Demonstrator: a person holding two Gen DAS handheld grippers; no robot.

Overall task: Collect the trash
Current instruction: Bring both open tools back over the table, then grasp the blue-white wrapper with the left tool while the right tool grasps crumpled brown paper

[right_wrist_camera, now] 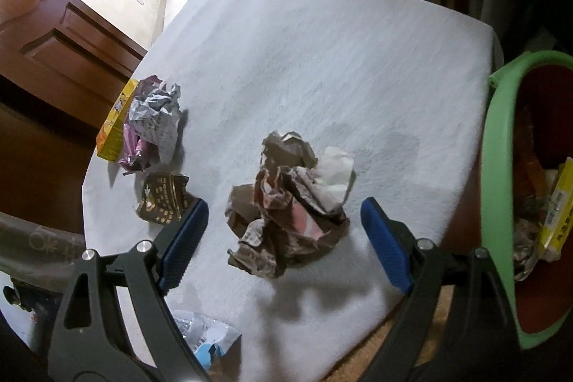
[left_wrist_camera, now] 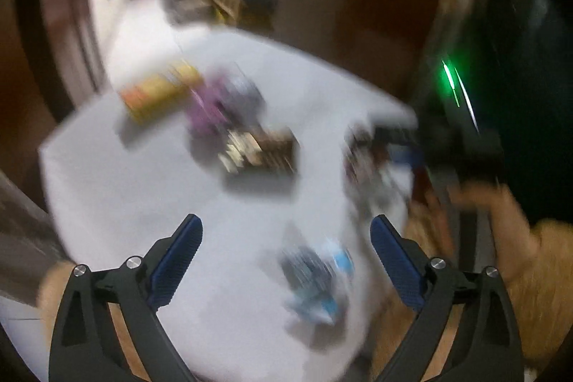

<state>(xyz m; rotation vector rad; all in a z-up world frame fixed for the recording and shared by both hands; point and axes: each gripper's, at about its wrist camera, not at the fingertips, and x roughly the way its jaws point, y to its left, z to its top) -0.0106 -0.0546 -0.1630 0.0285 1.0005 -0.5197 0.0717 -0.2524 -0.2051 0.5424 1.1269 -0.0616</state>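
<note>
Hovering with jaws spread wide and nothing between the pads, right gripper (right_wrist_camera: 284,238) framed over a crumpled brown-and-white paper wad (right_wrist_camera: 290,206) at centre of the right-wrist view, on a white table cover (right_wrist_camera: 358,59). Judged to be the approach step of a pick: next move called for lowering around the wad, closing, then carrying it to the green-rimmed bin (right_wrist_camera: 496,185) at right edge, already holding scraps. Wad roughly lumpy, long axis running from lower left to upper right of the frame, white tissue end pointing upper right. Left gripper (left_wrist_camera: 286,260) likewise spread and empty, seen in a heavily blurred view above a blue-and-white wrapper (left_wrist_camera: 315,281) at lower centre. More litter at left: brown packet (right_wrist_camera: 163,199), purple-and-grey wrappers (right_wrist_camera: 150,124), yellow box (right_wrist_camera: 114,124) touching them.
</note>
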